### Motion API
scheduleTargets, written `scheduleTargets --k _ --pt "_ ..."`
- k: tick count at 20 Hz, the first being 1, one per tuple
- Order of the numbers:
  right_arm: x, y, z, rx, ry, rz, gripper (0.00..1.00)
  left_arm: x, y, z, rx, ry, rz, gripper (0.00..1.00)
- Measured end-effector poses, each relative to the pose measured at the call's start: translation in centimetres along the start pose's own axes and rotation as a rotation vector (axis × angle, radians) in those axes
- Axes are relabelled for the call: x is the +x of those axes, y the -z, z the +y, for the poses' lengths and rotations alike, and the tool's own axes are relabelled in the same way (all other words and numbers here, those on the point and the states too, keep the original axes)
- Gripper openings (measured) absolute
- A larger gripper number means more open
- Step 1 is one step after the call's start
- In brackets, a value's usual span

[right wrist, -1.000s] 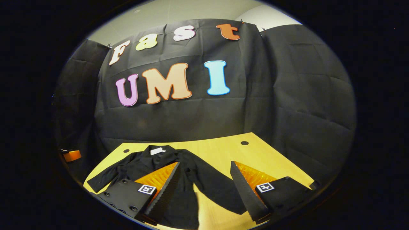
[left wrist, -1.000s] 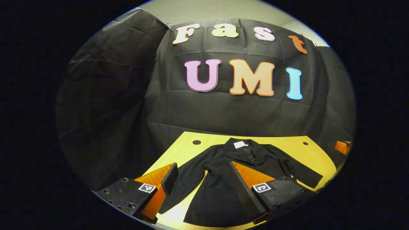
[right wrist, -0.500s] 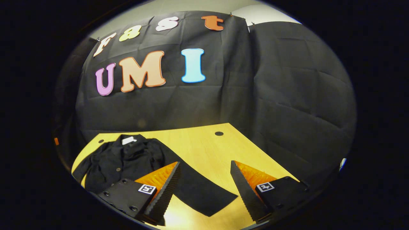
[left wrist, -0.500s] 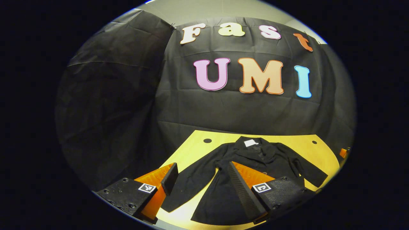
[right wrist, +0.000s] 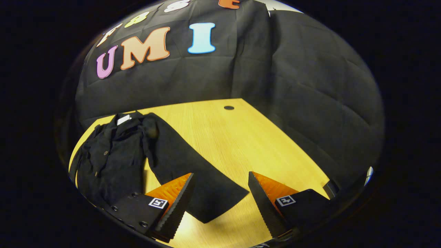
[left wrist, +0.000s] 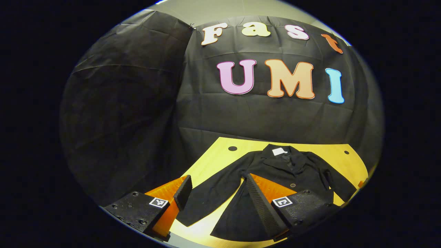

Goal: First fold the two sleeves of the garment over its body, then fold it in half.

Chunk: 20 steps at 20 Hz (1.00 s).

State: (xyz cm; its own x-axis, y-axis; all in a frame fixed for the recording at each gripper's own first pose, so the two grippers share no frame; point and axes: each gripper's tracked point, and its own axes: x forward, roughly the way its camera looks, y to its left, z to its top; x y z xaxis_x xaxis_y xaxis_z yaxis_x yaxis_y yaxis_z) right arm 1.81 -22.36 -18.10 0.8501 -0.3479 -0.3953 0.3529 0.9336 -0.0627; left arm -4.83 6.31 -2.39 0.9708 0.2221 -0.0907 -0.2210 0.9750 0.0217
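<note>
The coat (left wrist: 275,172) is lying flat on the table (right wrist: 241,137), collar toward the wall, sleeves splayed. In the right gripper view, one sleeve (right wrist: 193,179) is running lengthwise toward the right gripper (right wrist: 220,203), its cuff lying between the spread, empty fingers. The left gripper (left wrist: 215,199), also spread, is hovering over the other sleeve (left wrist: 210,196). Right seems nearer.

A light wooden table (left wrist: 213,155) stands in front of the black cloth wall (left wrist: 131,113). Small dark round holes (left wrist: 232,148) are set into the tabletop near its far edge (one toward each far corner in the left gripper view). A strip of pale ceiling (left wrist: 206,8) shows above the cloth.
</note>
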Motion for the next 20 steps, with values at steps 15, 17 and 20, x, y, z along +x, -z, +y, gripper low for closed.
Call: scheduleTargets --k 15,17,20 --pt "4.0 4.4 0.4 0.013 -0.052 0.195 0.99 0.5 0.0 -0.6 0.02 -0.015 0.018 0.94" --pt "4.0 4.4 0.4 0.019 -0.045 0.2 0.96 0.7 0.1 -1.2 0.011 0.006 0.016 0.94" --pt "3.8 4.3 0.5 0.067 0.002 0.2 0.88 1.0 0.5 -1.6 0.007 0.022 0.024 0.94"
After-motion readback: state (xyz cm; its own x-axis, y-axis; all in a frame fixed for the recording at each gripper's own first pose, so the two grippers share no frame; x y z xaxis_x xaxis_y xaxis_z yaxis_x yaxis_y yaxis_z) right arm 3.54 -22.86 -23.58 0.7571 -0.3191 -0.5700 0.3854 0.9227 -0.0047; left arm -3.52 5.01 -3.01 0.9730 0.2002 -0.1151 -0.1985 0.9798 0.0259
